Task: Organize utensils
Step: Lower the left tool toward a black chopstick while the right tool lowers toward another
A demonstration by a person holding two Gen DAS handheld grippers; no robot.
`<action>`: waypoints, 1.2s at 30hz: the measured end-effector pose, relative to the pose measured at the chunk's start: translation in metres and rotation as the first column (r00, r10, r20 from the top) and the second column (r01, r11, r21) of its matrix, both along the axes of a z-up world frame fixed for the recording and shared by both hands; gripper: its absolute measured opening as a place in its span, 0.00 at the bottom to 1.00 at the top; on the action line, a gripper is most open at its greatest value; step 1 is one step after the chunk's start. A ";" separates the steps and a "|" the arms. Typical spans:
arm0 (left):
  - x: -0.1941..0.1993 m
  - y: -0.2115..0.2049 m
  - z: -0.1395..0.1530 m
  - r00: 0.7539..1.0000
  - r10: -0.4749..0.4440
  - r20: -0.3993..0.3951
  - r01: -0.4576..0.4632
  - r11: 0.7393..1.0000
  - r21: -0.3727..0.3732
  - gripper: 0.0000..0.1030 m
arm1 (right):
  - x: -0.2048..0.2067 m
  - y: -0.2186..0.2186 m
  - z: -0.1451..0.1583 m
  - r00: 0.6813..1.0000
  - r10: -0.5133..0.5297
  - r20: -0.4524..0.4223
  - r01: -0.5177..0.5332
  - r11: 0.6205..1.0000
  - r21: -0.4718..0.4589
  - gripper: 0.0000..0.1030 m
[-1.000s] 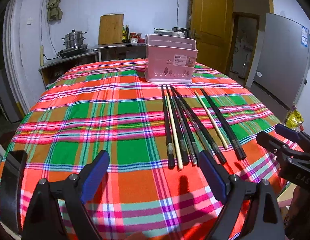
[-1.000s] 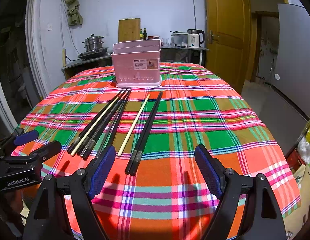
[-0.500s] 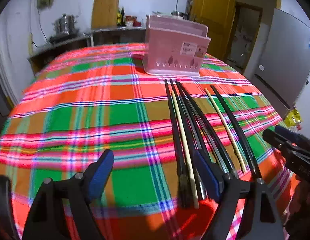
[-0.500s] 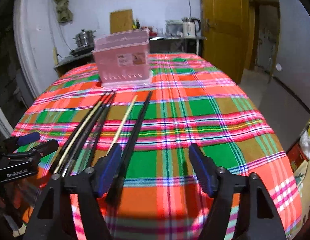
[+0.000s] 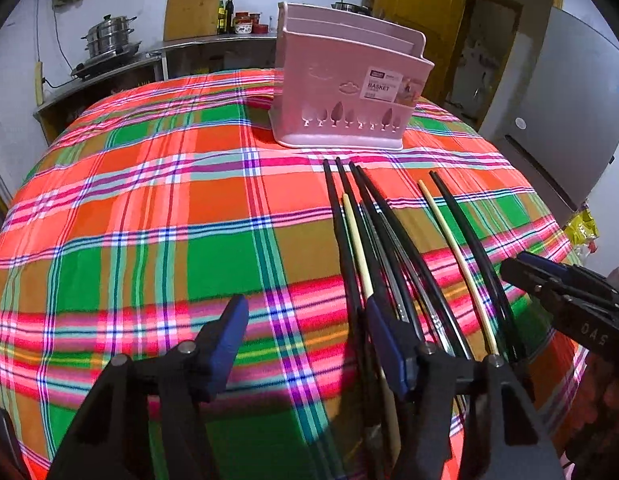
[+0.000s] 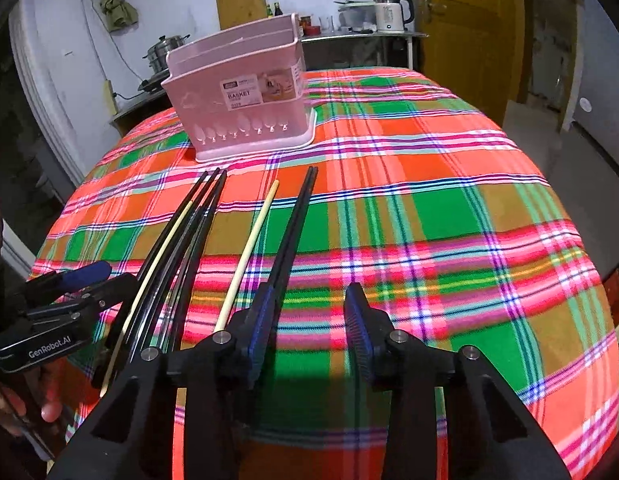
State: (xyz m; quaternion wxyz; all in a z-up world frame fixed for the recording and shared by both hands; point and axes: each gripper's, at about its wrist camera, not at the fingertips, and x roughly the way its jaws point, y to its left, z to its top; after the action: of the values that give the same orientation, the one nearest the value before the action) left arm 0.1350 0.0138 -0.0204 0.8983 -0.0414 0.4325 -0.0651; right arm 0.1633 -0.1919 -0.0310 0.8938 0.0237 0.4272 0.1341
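Closing over the plaid tablecloth, the left gripper has its jaws still apart with only cloth between them; its right finger hangs above the left bundle of black chopsticks, no pad pressing on any. The right gripper is closing too, narrower, nothing between its pads; its left finger sits over the black pair just right of a pale chopstick. All chopsticks lie flat, pointing toward the pink utensil basket standing upright beyond their tips, with a counter behind
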 end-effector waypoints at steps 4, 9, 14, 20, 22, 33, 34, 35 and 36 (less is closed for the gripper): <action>0.003 -0.002 0.001 1.000 -0.008 -0.001 0.008 1.000 0.010 0.62 | 0.010 0.005 -0.005 1.000 0.006 -0.020 -0.006 1.000 -0.004 0.36; 0.007 -0.008 0.001 1.000 -0.028 0.001 0.028 0.999 0.031 0.62 | 0.015 0.005 -0.006 1.000 -0.002 -0.027 0.002 1.000 -0.025 0.36; 0.008 -0.007 0.001 1.000 -0.027 -0.002 0.027 0.999 0.038 0.57 | 0.016 0.001 -0.006 1.000 -0.001 -0.029 0.000 0.999 -0.038 0.35; 0.011 -0.007 0.001 1.000 -0.023 -0.008 0.023 0.996 0.091 0.50 | 0.019 -0.005 -0.005 0.999 -0.007 -0.037 0.005 0.999 -0.051 0.33; 0.015 -0.011 0.002 0.999 -0.039 -0.010 0.039 0.995 0.095 0.49 | 0.022 -0.006 -0.005 0.999 -0.008 -0.042 0.006 0.998 -0.056 0.33; 0.046 -0.016 0.002 0.999 -0.040 -0.028 0.043 0.993 0.113 0.27 | 0.046 -0.008 -0.003 0.997 -0.031 -0.072 0.028 0.999 -0.041 0.33; 0.047 -0.016 0.002 0.999 -0.041 -0.031 0.044 0.993 0.111 0.26 | 0.050 -0.008 -0.003 0.996 -0.034 -0.077 0.031 0.999 -0.033 0.33; 0.049 -0.017 0.002 0.999 -0.042 -0.035 0.046 0.993 0.112 0.23 | 0.052 -0.008 -0.003 0.996 -0.036 -0.081 0.034 0.999 -0.029 0.33; 0.051 -0.017 0.003 0.998 -0.045 -0.038 0.049 0.992 0.113 0.20 | 0.054 -0.009 -0.003 0.996 -0.037 -0.083 0.035 0.999 -0.026 0.33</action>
State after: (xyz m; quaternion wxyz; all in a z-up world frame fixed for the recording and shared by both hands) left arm 0.1859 -0.0034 -0.0176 0.8896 0.0190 0.4523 -0.0605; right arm 0.2169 -0.2005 -0.0344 0.8778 0.0260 0.4651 0.1115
